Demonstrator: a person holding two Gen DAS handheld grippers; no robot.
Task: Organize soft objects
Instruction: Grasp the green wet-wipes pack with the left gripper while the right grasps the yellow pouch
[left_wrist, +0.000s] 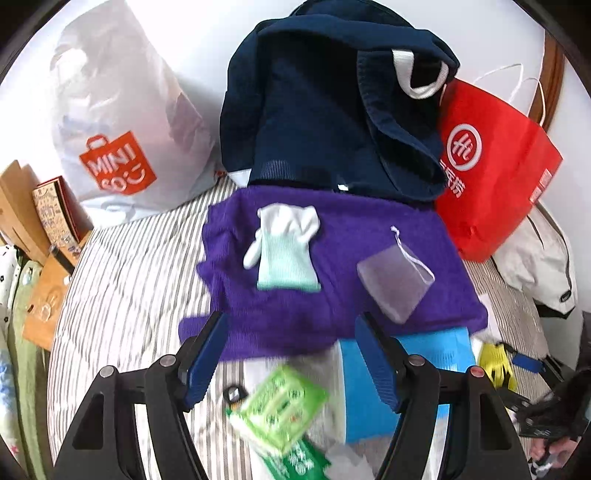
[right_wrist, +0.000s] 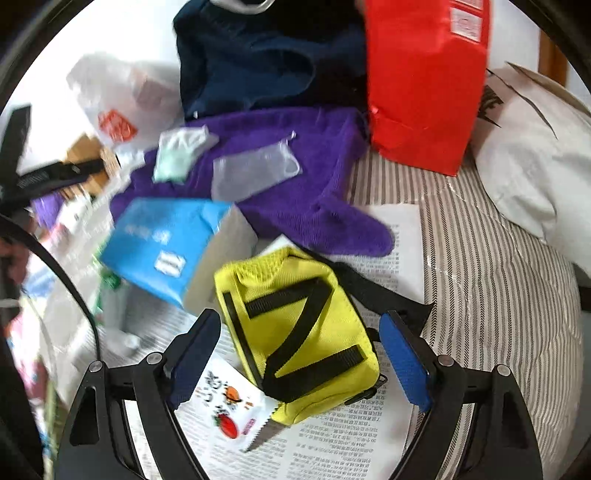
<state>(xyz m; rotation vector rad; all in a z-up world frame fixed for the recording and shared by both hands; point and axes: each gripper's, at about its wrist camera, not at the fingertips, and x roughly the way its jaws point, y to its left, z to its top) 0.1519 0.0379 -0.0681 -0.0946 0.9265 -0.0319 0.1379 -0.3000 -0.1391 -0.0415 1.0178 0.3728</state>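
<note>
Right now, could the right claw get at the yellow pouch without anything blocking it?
Probably yes. The right claw stands open with the yellow pouch lying between its fingers on the newspaper, nothing on top of it. Only a snack packet touches its near corner.

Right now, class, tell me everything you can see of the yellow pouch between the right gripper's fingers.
The yellow pouch is a small boxy bag of woven fabric, with mesh at its far end and black webbing straps forming a Z across its top. It lies flat and askew on a printed newspaper sheet, one near corner overlapping a snack sachet. The right gripper stands open around it, pads apart from its sides.
</note>
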